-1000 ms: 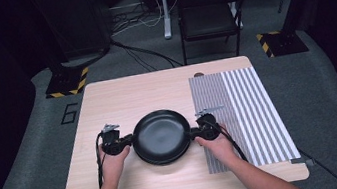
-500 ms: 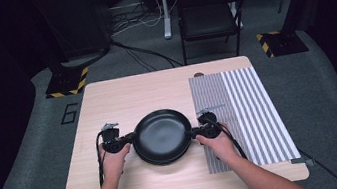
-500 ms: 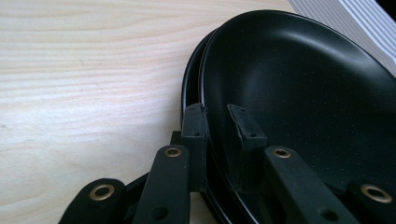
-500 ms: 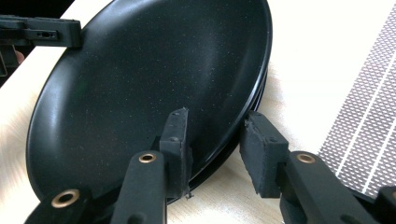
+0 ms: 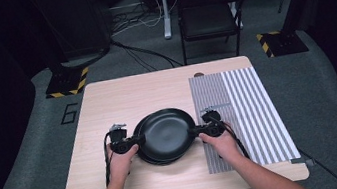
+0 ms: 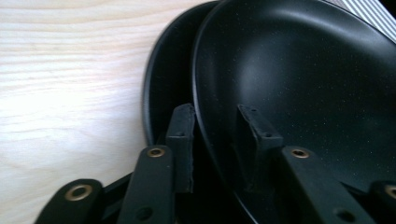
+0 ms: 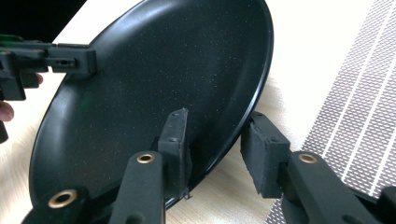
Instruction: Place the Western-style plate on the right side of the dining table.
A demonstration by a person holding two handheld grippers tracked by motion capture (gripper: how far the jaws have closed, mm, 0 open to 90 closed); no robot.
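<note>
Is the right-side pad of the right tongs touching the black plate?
Apart. The right gripper view shows pale table between that pad and the plate rim.

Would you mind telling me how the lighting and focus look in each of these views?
High view: table brightly lit, surroundings dark, picture soft. Left gripper view: soft sheen on the upper black plate, near jaws slightly blurred. Right gripper view: plate speckles sharp, striped mat a little washed out.

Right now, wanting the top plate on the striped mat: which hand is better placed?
Right. The right gripper sits by the striped mat, the top plate rim between its jaws; the left gripper is on the far side. Both jaw pairs have just been opening.
</note>
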